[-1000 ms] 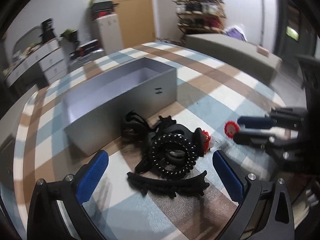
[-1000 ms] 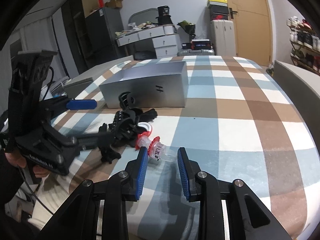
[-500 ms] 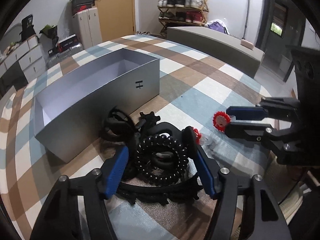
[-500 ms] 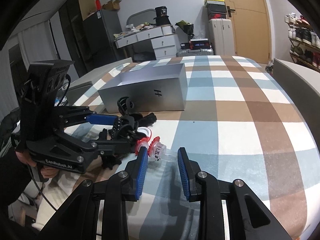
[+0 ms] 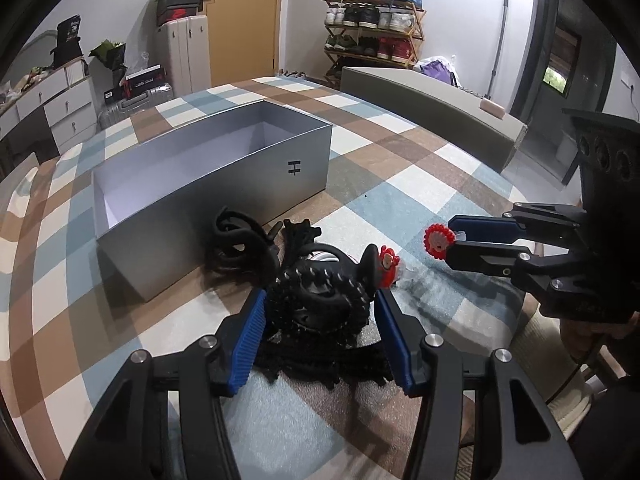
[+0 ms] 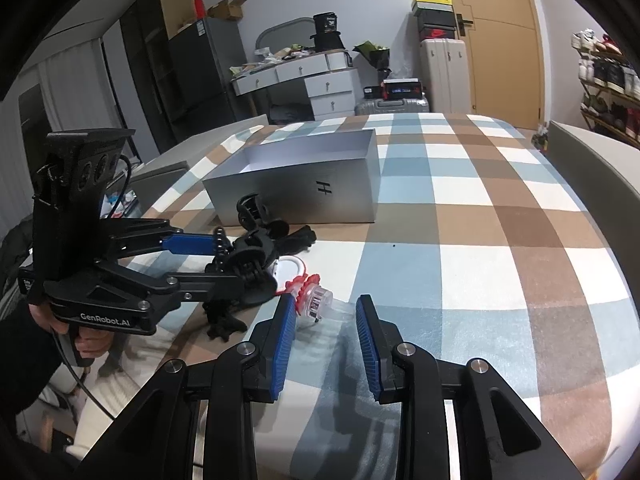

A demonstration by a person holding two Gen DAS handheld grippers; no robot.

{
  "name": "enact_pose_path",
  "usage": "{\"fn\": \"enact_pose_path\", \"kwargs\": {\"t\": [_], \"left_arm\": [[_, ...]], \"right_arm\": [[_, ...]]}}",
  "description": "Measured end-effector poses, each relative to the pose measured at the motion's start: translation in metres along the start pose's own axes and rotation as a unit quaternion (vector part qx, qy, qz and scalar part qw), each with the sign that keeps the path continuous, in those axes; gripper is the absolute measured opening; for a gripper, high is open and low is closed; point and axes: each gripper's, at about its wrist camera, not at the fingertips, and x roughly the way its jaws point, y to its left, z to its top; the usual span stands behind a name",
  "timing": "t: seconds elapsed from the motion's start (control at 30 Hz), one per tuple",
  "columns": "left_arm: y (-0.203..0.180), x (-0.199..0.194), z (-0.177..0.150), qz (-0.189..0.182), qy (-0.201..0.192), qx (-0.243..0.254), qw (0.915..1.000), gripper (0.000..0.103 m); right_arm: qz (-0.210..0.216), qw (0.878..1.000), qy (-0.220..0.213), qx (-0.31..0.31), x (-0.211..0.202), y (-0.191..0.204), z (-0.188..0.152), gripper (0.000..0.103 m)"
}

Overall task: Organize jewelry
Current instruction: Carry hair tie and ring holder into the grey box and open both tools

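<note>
Your left gripper [image 5: 320, 332] jaws just closed in — pads now clamp black coil hair tie [image 5: 316, 300] atop pile beside grey box [image 5: 224, 196]. Your right gripper [image 6: 326, 336] — clenched near its narrowest, nothing between pads. Lift tie into box next, probably.

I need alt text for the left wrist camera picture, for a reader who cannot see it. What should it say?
The left gripper, its jaws just closing, brackets a black spiral hair tie on a pile of black hair accessories, on a checked tablecloth. Behind the pile stands an open grey box. At right, the right gripper has a red flower-shaped piece at its tips.
</note>
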Motion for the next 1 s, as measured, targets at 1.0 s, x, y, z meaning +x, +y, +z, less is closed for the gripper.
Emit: {"fn": "enact_pose_path", "kwargs": {"t": [1.0], "left_arm": [[0.030, -0.033, -0.013, -0.002, -0.061, -0.101, 0.9931, 0.042]], "right_arm": [[0.019, 1.000, -0.009, -0.010, 0.001, 0.012, 0.005, 0.030]]}}
